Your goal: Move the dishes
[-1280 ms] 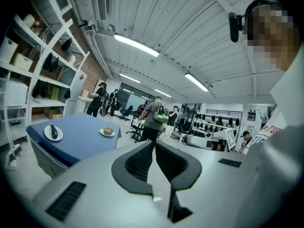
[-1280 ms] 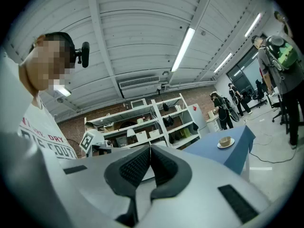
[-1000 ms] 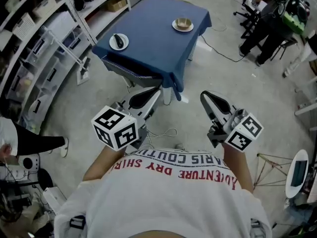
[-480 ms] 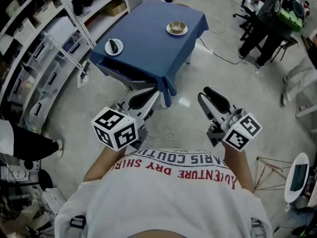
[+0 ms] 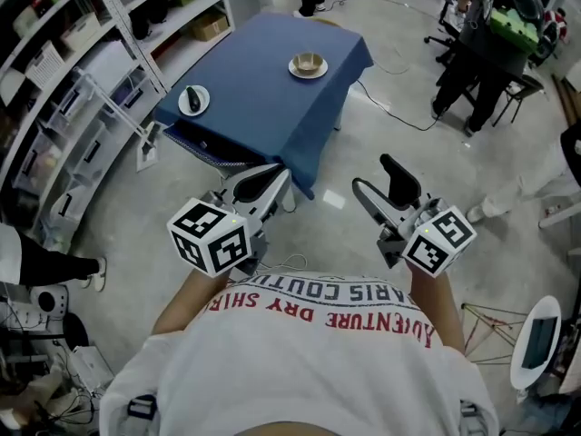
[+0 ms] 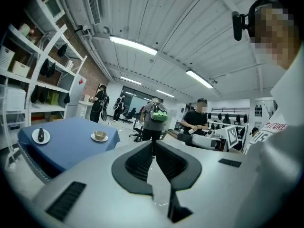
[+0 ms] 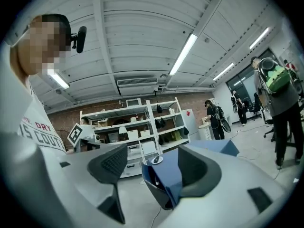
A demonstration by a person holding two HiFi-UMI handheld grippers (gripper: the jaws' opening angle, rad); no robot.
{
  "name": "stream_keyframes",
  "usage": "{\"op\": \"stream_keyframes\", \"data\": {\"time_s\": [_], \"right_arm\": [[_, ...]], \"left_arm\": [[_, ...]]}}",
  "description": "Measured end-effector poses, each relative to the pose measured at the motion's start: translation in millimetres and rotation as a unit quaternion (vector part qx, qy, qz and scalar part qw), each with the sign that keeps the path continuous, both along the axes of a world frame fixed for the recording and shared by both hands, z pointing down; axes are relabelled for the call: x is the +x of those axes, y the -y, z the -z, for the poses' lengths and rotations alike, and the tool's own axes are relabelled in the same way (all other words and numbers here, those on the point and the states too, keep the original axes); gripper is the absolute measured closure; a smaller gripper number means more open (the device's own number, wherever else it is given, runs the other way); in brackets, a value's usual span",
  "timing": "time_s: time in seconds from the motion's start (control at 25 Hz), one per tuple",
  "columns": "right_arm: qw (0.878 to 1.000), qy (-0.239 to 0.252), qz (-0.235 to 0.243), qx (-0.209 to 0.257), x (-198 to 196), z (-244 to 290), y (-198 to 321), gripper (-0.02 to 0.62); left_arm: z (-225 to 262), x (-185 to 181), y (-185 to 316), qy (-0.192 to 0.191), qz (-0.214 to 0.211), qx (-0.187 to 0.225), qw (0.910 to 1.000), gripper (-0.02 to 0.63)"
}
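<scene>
**Left tongs** (image 6: 153,145): grey two-jaw tool with dark ribbed pads. The pads are pressed together at the tips with nothing between them. It is held low in front of the wearer's chest, over the grey concrete floor (image 5: 331,221).

**Right tongs** (image 7: 154,167): matching tool, jaws spread wide and empty. Only the distant counter shows through the gap. It is held level with the left tongs, the two well apart.

**Counter** (image 5: 263,94): a table draped in a blue cloth. It stands well ahead of both tongs, just beside the white open shelving (image 5: 73,89).

**White round plate** (image 5: 184,105): lies near the counter's left edge, on the shelving side. A small dark object (image 5: 192,97) rests on it; what it is cannot be told.

**Pale saucer** (image 5: 298,69): sits toward the counter's far right corner and carries a small tan bowl (image 5: 309,61). It is well apart from the plate.

**Bystander** (image 5: 472,48): a standing figure beyond the counter, at the far right among office chairs.

**Progress:** by my reckoning the task is not yet begun. Both dishes lie on the counter untouched, and neither tool is near them. What remains is to close the distance, part the left jaws, grip each dish and carry it off. No view shows where the dishes are to go.
</scene>
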State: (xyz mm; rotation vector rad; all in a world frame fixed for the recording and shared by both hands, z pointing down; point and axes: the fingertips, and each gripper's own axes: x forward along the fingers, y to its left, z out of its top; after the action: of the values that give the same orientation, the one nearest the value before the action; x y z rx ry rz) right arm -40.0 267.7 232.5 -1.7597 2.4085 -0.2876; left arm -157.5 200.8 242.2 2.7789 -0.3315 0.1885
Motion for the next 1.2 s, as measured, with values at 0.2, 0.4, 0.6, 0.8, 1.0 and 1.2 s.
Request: {"op": "stream_keyframes", "data": {"time_s": [0.2, 0.4, 0.6, 0.8, 1.0, 1.2], "right_arm": [[1.0, -0.013, -0.007, -0.005, 29.2, -4.6, -12.9, 0.275], [1.0, -0.01, -0.012, -0.014, 50.6, -27.0, 0.6, 0.27], [0.999, -0.02, -0.031, -0.025, 67.1, -38.9, 20.6, 0.249], [0.999, -0.021, -0.033, -0.031, 90.2, -47.9, 54.7, 0.245], [0.999, -0.018, -0.029, -0.033, 121.5, -50.7, 106.4, 0.245], [0.999, -0.015, -0.018, -0.04, 158.6, -59.3, 177.5, 0.245]], "left_arm": [[-9.4, 26.5, -12.1, 0.01, 0.004, -0.005, 0.9999, 0.561], [-30.9, 42.5, 2.6, 0.021, 0.013, -0.017, 0.9995, 0.561], [-40.1, 54.3, 25.8, 0.025, 0.016, -0.029, 0.9991, 0.561], [-48.6, 82.3, 61.6, 0.025, 0.012, -0.034, 0.999, 0.561], [-55.4, 113.3, 111.6, 0.031, 0.012, -0.038, 0.9987, 0.561], [-63.9, 150.0, 179.5, 0.034, 0.021, -0.046, 0.9981, 0.561]]}}
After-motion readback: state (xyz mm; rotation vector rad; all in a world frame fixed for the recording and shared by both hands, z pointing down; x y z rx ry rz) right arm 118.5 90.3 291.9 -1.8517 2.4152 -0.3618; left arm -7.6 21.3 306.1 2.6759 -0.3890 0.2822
